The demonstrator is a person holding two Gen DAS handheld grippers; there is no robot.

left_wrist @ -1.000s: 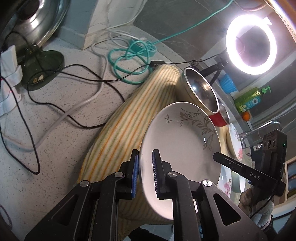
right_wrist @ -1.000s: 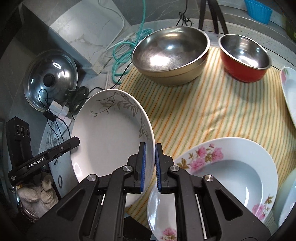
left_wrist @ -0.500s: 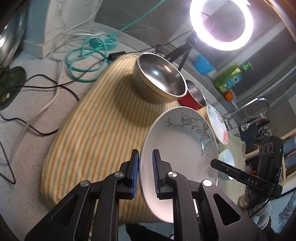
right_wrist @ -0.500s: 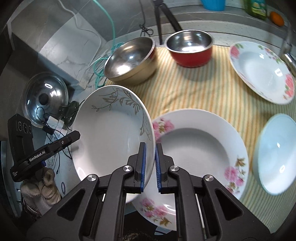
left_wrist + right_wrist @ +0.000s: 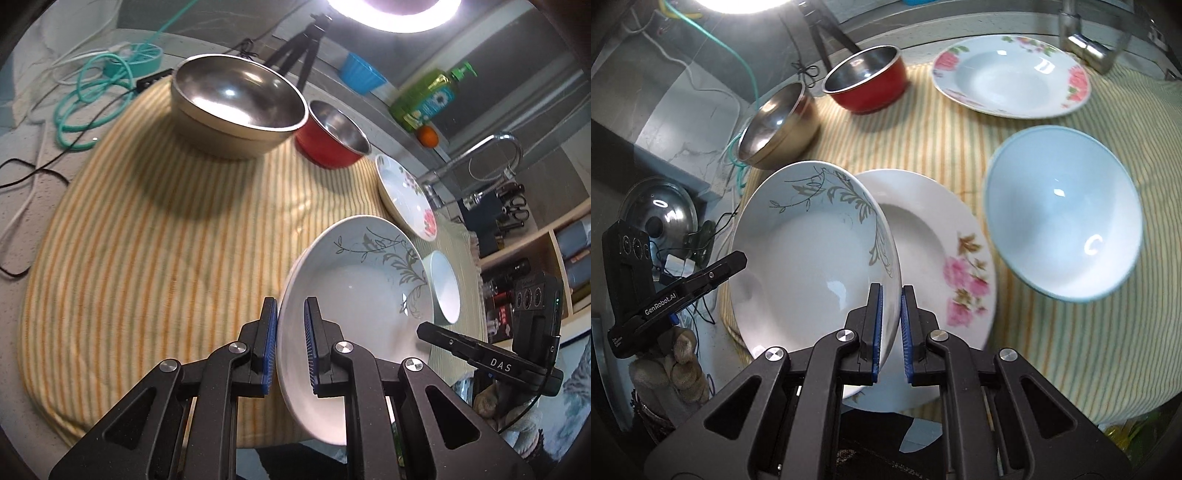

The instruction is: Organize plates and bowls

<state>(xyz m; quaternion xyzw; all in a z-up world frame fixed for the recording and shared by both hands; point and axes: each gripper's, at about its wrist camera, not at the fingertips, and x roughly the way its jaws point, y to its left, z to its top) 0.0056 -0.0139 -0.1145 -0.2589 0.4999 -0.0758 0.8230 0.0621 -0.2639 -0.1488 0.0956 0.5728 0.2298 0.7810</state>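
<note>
Both grippers hold one white plate with a grey leaf pattern (image 5: 354, 295) (image 5: 812, 251) by opposite rims, lifted and tilted. My left gripper (image 5: 290, 343) is shut on its left rim. My right gripper (image 5: 890, 328) is shut on its right rim. The plate hangs over a pink-flowered plate (image 5: 934, 258) that lies on the striped cloth (image 5: 147, 240). A second pink-flowered plate (image 5: 1012, 74) (image 5: 406, 195) lies at the back right. A pale blue bowl (image 5: 1063, 214) (image 5: 445, 288) stands to the right. A large steel bowl (image 5: 240, 107) (image 5: 779, 125) and a red bowl (image 5: 332, 136) (image 5: 868, 85) stand at the back.
A ring light on a tripod (image 5: 299, 48) stands behind the bowls. Teal and white cables (image 5: 92, 96) lie left of the cloth. A pot lid (image 5: 657, 214) lies lower left. A faucet (image 5: 491, 155), a green soap bottle (image 5: 428, 96) and a blue cup (image 5: 362, 74) are at the back right.
Both grippers have carried the leaf-pattern plate to the right, from the cloth's left edge to over the front pink-flowered plate. The blue bowl has come closer into view.
</note>
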